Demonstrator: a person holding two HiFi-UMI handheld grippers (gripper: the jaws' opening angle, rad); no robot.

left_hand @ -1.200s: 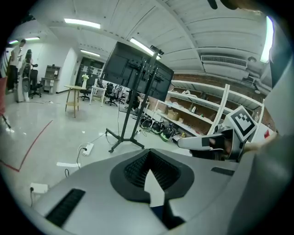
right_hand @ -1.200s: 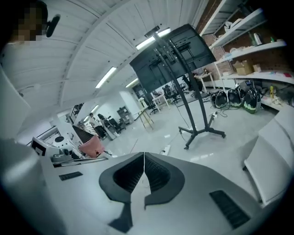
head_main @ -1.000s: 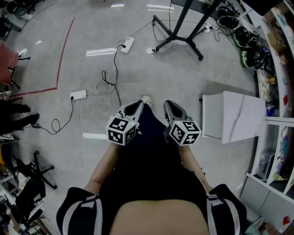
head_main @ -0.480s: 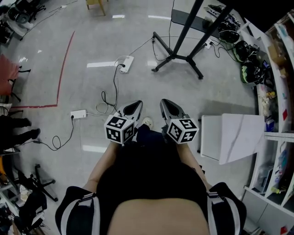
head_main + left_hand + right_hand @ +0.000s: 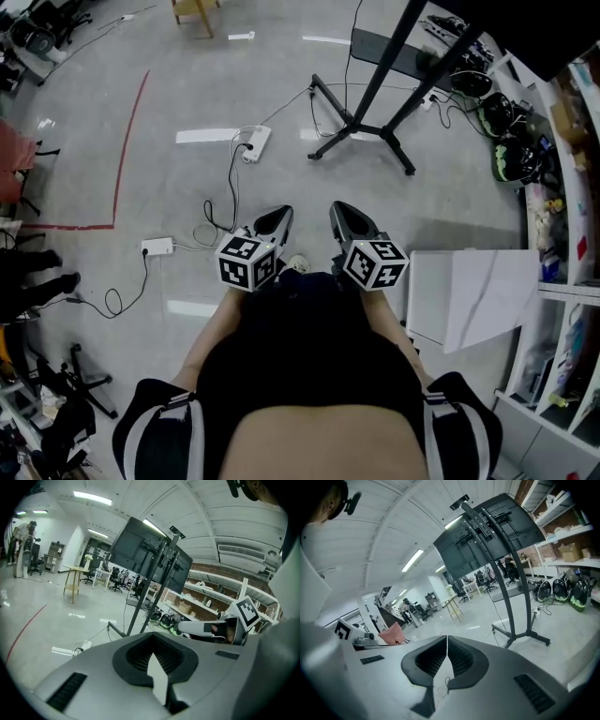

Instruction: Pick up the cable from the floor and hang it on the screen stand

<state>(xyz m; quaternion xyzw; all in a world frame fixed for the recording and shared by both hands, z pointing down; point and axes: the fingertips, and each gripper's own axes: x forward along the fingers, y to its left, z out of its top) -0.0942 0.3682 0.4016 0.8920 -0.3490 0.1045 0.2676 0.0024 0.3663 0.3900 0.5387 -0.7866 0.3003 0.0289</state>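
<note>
A black cable [image 5: 232, 180] snakes over the grey floor from a white power strip [image 5: 255, 142] down to loose loops just ahead of my left gripper [image 5: 278, 215]. The left gripper view shows that power strip [image 5: 78, 646] low on the left. The black screen stand [image 5: 364, 120] rises at the upper right, its feet spread on the floor; its post [image 5: 512, 603] and dark screens [image 5: 136, 550] fill both gripper views. My right gripper [image 5: 338, 209] is level with the left one, above the floor. Both hold nothing; the jaws meet at the tips on the left gripper [image 5: 151, 635] and the right gripper [image 5: 446, 637].
A second white power strip [image 5: 157, 247] with a thin black lead lies at the left. A white box [image 5: 469, 292] stands at the right, with shelving [image 5: 562, 234] and helmets [image 5: 514, 159] beyond it. Red tape [image 5: 127, 141] marks the floor at the left. A wooden stool [image 5: 192, 11] stands at the back.
The person has stepped forward: the stand, the power strip and the cable have slid down the picture toward me. Both grippers moved along, still shut and side by side.
</note>
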